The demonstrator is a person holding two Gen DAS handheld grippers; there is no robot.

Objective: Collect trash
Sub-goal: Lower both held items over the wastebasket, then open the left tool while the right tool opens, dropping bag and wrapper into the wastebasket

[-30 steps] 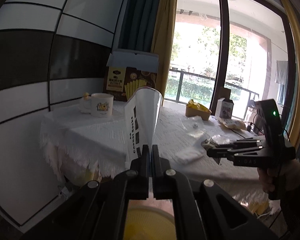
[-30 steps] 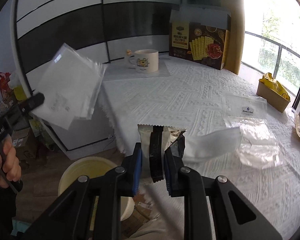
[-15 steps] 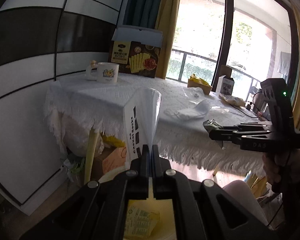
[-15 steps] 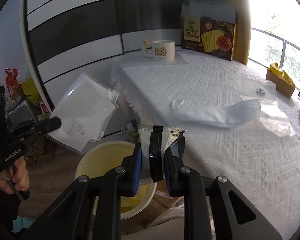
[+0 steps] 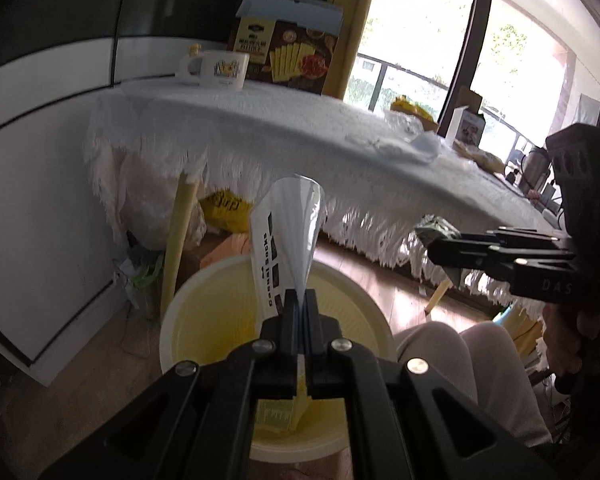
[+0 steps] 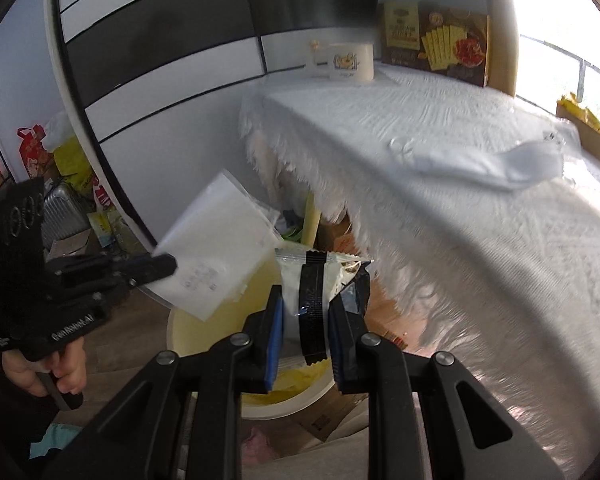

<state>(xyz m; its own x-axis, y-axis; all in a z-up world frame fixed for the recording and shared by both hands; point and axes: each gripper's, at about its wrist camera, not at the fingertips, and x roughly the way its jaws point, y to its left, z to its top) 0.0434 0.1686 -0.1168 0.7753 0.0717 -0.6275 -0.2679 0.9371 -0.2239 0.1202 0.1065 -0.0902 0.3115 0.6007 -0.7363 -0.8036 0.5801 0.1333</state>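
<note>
My left gripper point(image 5: 299, 300) is shut on a flat clear plastic sock bag point(image 5: 290, 232) with black lettering, held above the pale yellow waste bin point(image 5: 204, 304) on the floor. From the right wrist view the same bag point(image 6: 216, 244) hangs from the left gripper point(image 6: 162, 266) over the bin point(image 6: 220, 320). My right gripper point(image 6: 305, 320) is shut on a crumpled white-and-black snack wrapper point(image 6: 312, 288), also over the bin's rim. In the left wrist view the right gripper point(image 5: 432, 250) sits at the right with the wrapper point(image 5: 436, 230) at its tip.
A table with a white fringed cloth point(image 6: 480, 200) stands beside the bin, bearing a mug point(image 6: 350, 62), a cracker box point(image 6: 436, 42), a white bag point(image 6: 488, 162) and a yellow box point(image 6: 584, 128). Bags and boxes lie under the table point(image 5: 224, 216). The person's knees point(image 5: 464, 352) are near the bin.
Both grippers have sunk from table height toward the bin, each keeping its hold. The bin now fills the lower middle of both views.
</note>
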